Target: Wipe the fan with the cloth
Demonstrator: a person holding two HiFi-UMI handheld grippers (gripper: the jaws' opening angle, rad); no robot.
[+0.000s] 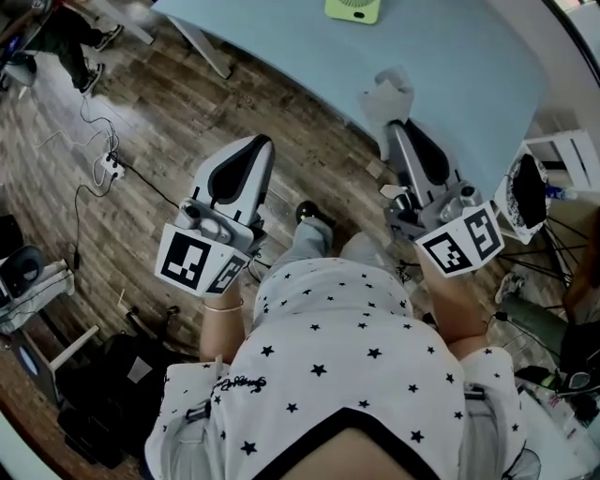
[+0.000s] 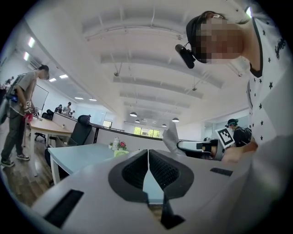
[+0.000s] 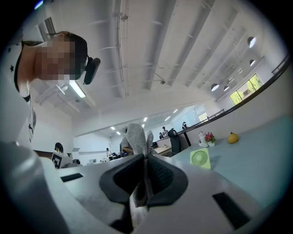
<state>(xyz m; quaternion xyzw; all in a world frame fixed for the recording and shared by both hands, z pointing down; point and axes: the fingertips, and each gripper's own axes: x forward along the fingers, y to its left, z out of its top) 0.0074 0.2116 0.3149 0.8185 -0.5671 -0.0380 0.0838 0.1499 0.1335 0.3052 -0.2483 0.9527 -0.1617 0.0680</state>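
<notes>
right gripper view: right claw (image 3: 145, 160) tight on cloth (image 3: 135, 136), left claw (image 2: 147, 155) closed

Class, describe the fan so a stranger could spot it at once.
Find the pale blue table. The fan stands upright on it. Unlike the round yellow object and flower pot beyond, it is a green square with a round grille.

We count one worktop (image 1: 441, 66), light blue. Off its near edge there are two hand-held grippers: the left hand-held gripper (image 1: 261, 142) and the right hand-held gripper (image 1: 398, 129). By that same edge we see one grey cloth (image 1: 387, 97). One green fan (image 1: 352, 7) stands on the worktop. Towards the worktop's far edge we count one round yellow thing (image 3: 233, 137), one small flower pot (image 3: 209, 138) and one white container (image 3: 202, 138).
</notes>
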